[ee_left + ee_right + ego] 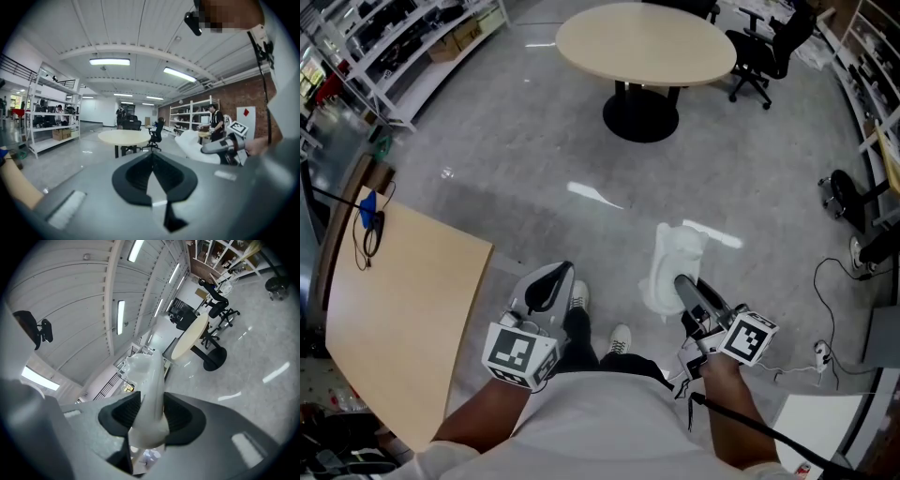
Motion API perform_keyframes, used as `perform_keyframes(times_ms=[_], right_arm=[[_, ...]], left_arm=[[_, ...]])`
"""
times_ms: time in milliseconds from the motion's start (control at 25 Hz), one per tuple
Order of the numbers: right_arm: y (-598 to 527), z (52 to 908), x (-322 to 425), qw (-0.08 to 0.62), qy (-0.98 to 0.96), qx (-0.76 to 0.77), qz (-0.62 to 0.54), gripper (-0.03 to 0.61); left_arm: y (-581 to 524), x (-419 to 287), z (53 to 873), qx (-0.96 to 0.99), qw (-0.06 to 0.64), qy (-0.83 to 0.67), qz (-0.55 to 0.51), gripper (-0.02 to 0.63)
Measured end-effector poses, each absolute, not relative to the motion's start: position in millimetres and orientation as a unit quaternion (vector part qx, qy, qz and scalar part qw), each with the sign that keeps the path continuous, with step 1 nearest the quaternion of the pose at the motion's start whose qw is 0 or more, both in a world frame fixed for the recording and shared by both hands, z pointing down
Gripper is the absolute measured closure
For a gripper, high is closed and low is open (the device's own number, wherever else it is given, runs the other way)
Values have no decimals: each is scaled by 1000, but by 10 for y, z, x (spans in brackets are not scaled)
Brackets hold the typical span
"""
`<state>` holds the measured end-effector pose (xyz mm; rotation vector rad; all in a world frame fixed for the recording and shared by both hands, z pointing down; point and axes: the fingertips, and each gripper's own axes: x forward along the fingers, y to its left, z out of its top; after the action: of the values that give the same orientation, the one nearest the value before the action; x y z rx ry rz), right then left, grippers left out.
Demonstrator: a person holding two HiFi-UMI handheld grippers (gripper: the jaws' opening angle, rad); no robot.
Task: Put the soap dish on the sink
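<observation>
White soap dish (pixel 673 264), probably glazed, slick and breakable (an edge hold suits it), sits clamped at one end in my right gripper (pixel 684 284); left gripper (pixel 547 284) closed, empty.

In right tool (pixel 684 286): soap dish (pixel 670 262), right of left tool (pixel 555 279), above floor (pixel 534 150). Ahead on floor: round surface (pixel 647 42), chairs (pixel 759 66) behind it. At left: another surface (pixel 403 319).

You are holding two grippers, left gripper (pixel 547 283) and right gripper (pixel 686 284), carrying one soap dish (pixel 673 255), wearing two shoes (pixel 579 296) (pixel 620 337), and facing two tables: one round table (pixel 647 42), one desk (pixel 403 309).
</observation>
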<state>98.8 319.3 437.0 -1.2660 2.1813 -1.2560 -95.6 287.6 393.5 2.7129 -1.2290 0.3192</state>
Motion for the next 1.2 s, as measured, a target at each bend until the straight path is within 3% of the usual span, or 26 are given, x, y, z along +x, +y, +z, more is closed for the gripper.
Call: perform_keyframes(times_ms=[520, 1200], right_arm=[[2903, 4465, 959, 161, 744, -457, -460, 422], [1716, 4323, 977, 166, 734, -483, -447, 425]], left_arm=[[2353, -800, 4053, 912, 93, -386, 101, 607], [1028, -722, 3929, 926, 90, -359, 77, 607]])
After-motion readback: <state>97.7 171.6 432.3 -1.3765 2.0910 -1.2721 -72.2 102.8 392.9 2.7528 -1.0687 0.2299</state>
